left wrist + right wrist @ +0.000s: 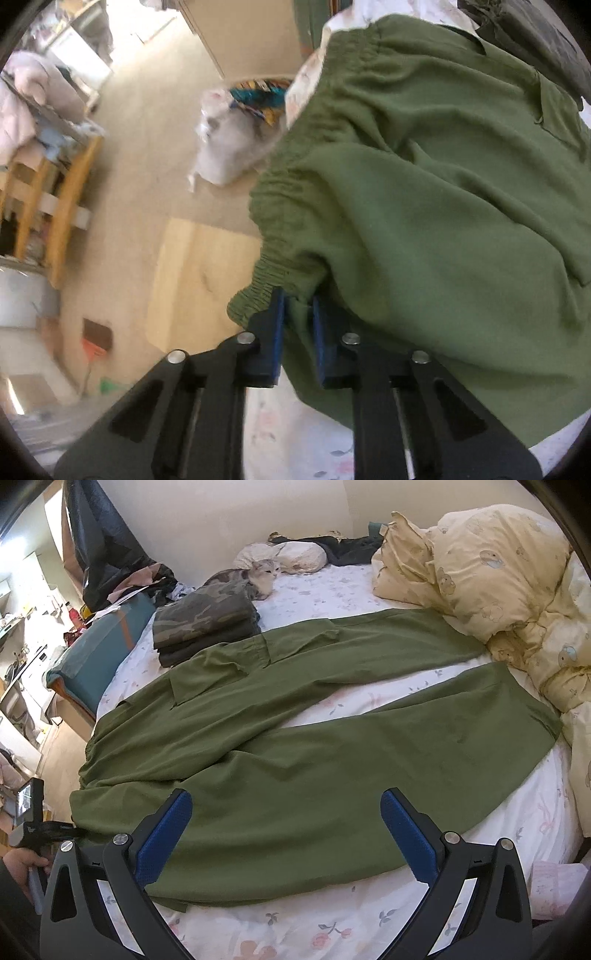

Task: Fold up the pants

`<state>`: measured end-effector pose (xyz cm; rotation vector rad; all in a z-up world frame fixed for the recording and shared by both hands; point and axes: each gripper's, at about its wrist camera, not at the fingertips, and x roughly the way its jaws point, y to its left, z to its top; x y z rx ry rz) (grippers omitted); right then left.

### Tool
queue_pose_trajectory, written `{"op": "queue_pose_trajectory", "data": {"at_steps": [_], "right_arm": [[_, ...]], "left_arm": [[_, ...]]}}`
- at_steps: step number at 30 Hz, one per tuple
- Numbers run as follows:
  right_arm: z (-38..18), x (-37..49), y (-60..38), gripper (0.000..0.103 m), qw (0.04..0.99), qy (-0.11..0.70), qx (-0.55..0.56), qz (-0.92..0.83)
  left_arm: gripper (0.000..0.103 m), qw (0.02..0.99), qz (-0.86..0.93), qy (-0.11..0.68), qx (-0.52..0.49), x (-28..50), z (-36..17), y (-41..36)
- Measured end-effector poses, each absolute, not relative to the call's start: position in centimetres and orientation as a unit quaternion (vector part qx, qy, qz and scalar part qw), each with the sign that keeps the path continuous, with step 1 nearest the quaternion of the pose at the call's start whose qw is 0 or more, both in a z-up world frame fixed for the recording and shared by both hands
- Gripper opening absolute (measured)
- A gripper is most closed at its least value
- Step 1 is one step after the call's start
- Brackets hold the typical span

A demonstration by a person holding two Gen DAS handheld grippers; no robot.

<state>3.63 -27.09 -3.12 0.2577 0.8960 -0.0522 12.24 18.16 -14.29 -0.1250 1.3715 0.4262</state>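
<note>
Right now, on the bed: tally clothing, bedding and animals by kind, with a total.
Green pants, spread flat: 1
Folded garments in the camouflage-topped stack: at least 2
Yellow duvet: 1
White pillow: 1
Cat: 1
Total: at least 6

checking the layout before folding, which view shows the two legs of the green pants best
The right wrist view: the green pants lie spread over the bed sheet, both legs splayed toward the yellow duvet. The left wrist view shows only the bunched waistband end, pinched in the left hand-held gripper.
</note>
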Motion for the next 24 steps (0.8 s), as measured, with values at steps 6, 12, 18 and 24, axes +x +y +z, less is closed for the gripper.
{"op": "queue_pose_trajectory", "data": {"at_steps": [6,12,18,24], "right_arm": [[-3.8,3.5,-28.3,0.103,0.885,0.442,0.135,-0.050],[-5.7,3.5,-30.6,0.103,0.857,0.469,0.212,-0.029],[-14.1,3.3,-36.5,0.087,0.721,0.561,0.403,-0.052],[-17.3,2.8,-45.5,0.077,0.680,0.541,0.434,-0.239]], "left_arm": [[0.005,0.800,0.177,0.573,-0.004,11.3,-9.1,16.0],[0.004,0.824,0.154,0.542,-0.065,10.9,-6.4,16.9],[0.004,0.820,0.153,0.544,-0.086,11.0,-7.4,17.7],[0.004,0.819,0.146,0.548,-0.091,11.3,-7.6,17.2]]}}
